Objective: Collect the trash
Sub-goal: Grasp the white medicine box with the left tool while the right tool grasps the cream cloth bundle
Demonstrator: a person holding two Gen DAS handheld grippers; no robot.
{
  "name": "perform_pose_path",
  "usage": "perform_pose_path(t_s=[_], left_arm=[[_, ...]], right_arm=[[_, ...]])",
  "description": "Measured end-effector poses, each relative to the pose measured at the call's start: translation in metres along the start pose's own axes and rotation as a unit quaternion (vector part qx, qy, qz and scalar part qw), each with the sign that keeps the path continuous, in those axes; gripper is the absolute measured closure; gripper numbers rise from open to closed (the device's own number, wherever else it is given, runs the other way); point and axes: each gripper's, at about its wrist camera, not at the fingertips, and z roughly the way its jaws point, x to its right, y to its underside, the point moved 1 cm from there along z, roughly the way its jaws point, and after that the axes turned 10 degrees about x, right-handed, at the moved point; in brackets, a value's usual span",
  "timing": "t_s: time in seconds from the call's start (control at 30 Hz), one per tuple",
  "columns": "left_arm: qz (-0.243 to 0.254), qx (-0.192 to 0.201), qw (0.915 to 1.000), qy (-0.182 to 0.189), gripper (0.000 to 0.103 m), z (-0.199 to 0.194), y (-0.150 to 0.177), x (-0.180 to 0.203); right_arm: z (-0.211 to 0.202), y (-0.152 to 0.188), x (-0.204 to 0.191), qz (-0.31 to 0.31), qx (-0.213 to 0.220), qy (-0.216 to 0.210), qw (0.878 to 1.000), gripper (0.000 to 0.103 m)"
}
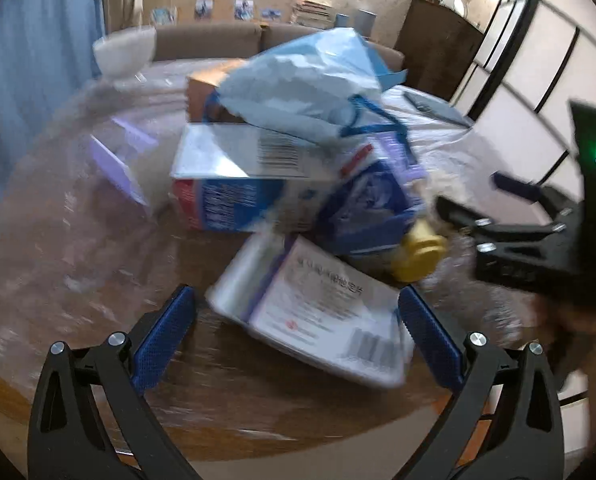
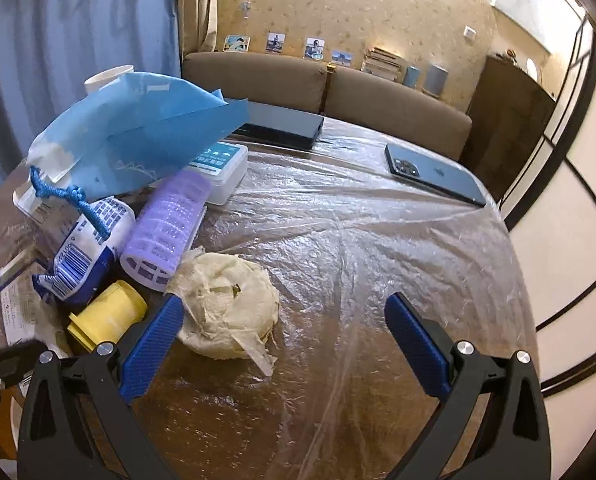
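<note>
The trash is lying in a heap on the table, which is wearing a thin plastic sheet. The left gripper is standing wide, holding nothing, with a flat packet between its jaws. The right gripper is also wide and holding nothing, and its left finger is just beside a paper wad.

I think the sheet could get pinched and pulled, and that would drag the whole heap. The heap could tip too, because the blue bag is sitting loose on top of a box.

Beside the wad, a yellow cap and a purple roller are crowding in. Far past the heap, a phone is lying. It is not trash.
</note>
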Motion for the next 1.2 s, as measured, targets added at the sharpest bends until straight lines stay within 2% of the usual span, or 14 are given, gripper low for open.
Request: perform_pose_path(t_s=[0.03, 0.1, 0.17, 0.27, 0.4, 0.53, 0.6, 0.73, 0.8, 0.9, 1.07, 1.2], left_arm=[[0.005, 0.002, 0.9999, -0.010, 0.001, -0.001, 0.000, -0.005], [-0.014, -0.001, 0.9999, -0.010, 0.001, -0.003, -0.002, -0.020], [-0.046, -0.009, 0.9989, 0.011, 0.001, -0.002, -0.005, -0.033], [-0.051, -0.004, 0.9972, 0.056, 0.001, 0.000, -0.011, -0.033], [0.003, -0.013, 0.9927, 0.120, 0.001, -0.001, -0.014, -0.017], [0.077, -0.023, 0.9893, 0.122, 0.001, 0.005, -0.014, -0.003], [0.092, -0.032, 0.9858, 0.137, 0.001, 0.005, -0.014, 0.003], [0.129, -0.045, 0.9827, 0.125, 0.001, 0.016, -0.014, 0.007], [0.136, -0.046, 0.9805, 0.134, 0.001, 0.017, -0.012, 0.009], [0.166, -0.044, 0.9768, 0.128, 0.001, 0.016, -0.005, 0.014], [0.211, -0.038, 0.9707, 0.110, 0.001, 0.017, 0.003, 0.020], [0.203, -0.030, 0.9725, 0.110, 0.005, 0.012, 0.004, 0.016]], right_arm=[[-0.001, 0.000, -0.001, -0.004, 0.000, 0.000, 1.000, 0.006], [-0.004, 0.000, -0.003, -0.010, 0.002, -0.008, 1.000, 0.006], [-0.005, 0.001, -0.005, -0.013, 0.001, -0.016, 1.000, 0.006], [-0.004, 0.001, -0.007, -0.015, -0.008, -0.028, 0.999, 0.006], [-0.001, 0.003, -0.009, -0.018, -0.021, -0.052, 0.998, 0.006], [0.005, 0.003, -0.012, -0.023, -0.029, -0.059, 0.998, 0.005], [0.008, 0.003, -0.012, -0.019, -0.032, -0.063, 0.997, 0.005], [0.015, 0.003, -0.013, -0.019, -0.039, -0.060, 0.997, 0.005], [0.017, 0.003, -0.012, -0.010, -0.040, -0.066, 0.997, 0.005], [0.019, 0.005, -0.010, 0.003, -0.042, -0.070, 0.997, 0.006], [0.019, 0.005, -0.004, 0.029, -0.037, -0.077, 0.996, 0.021], [0.016, 0.004, -0.003, 0.037, -0.032, -0.080, 0.996, 0.043]])
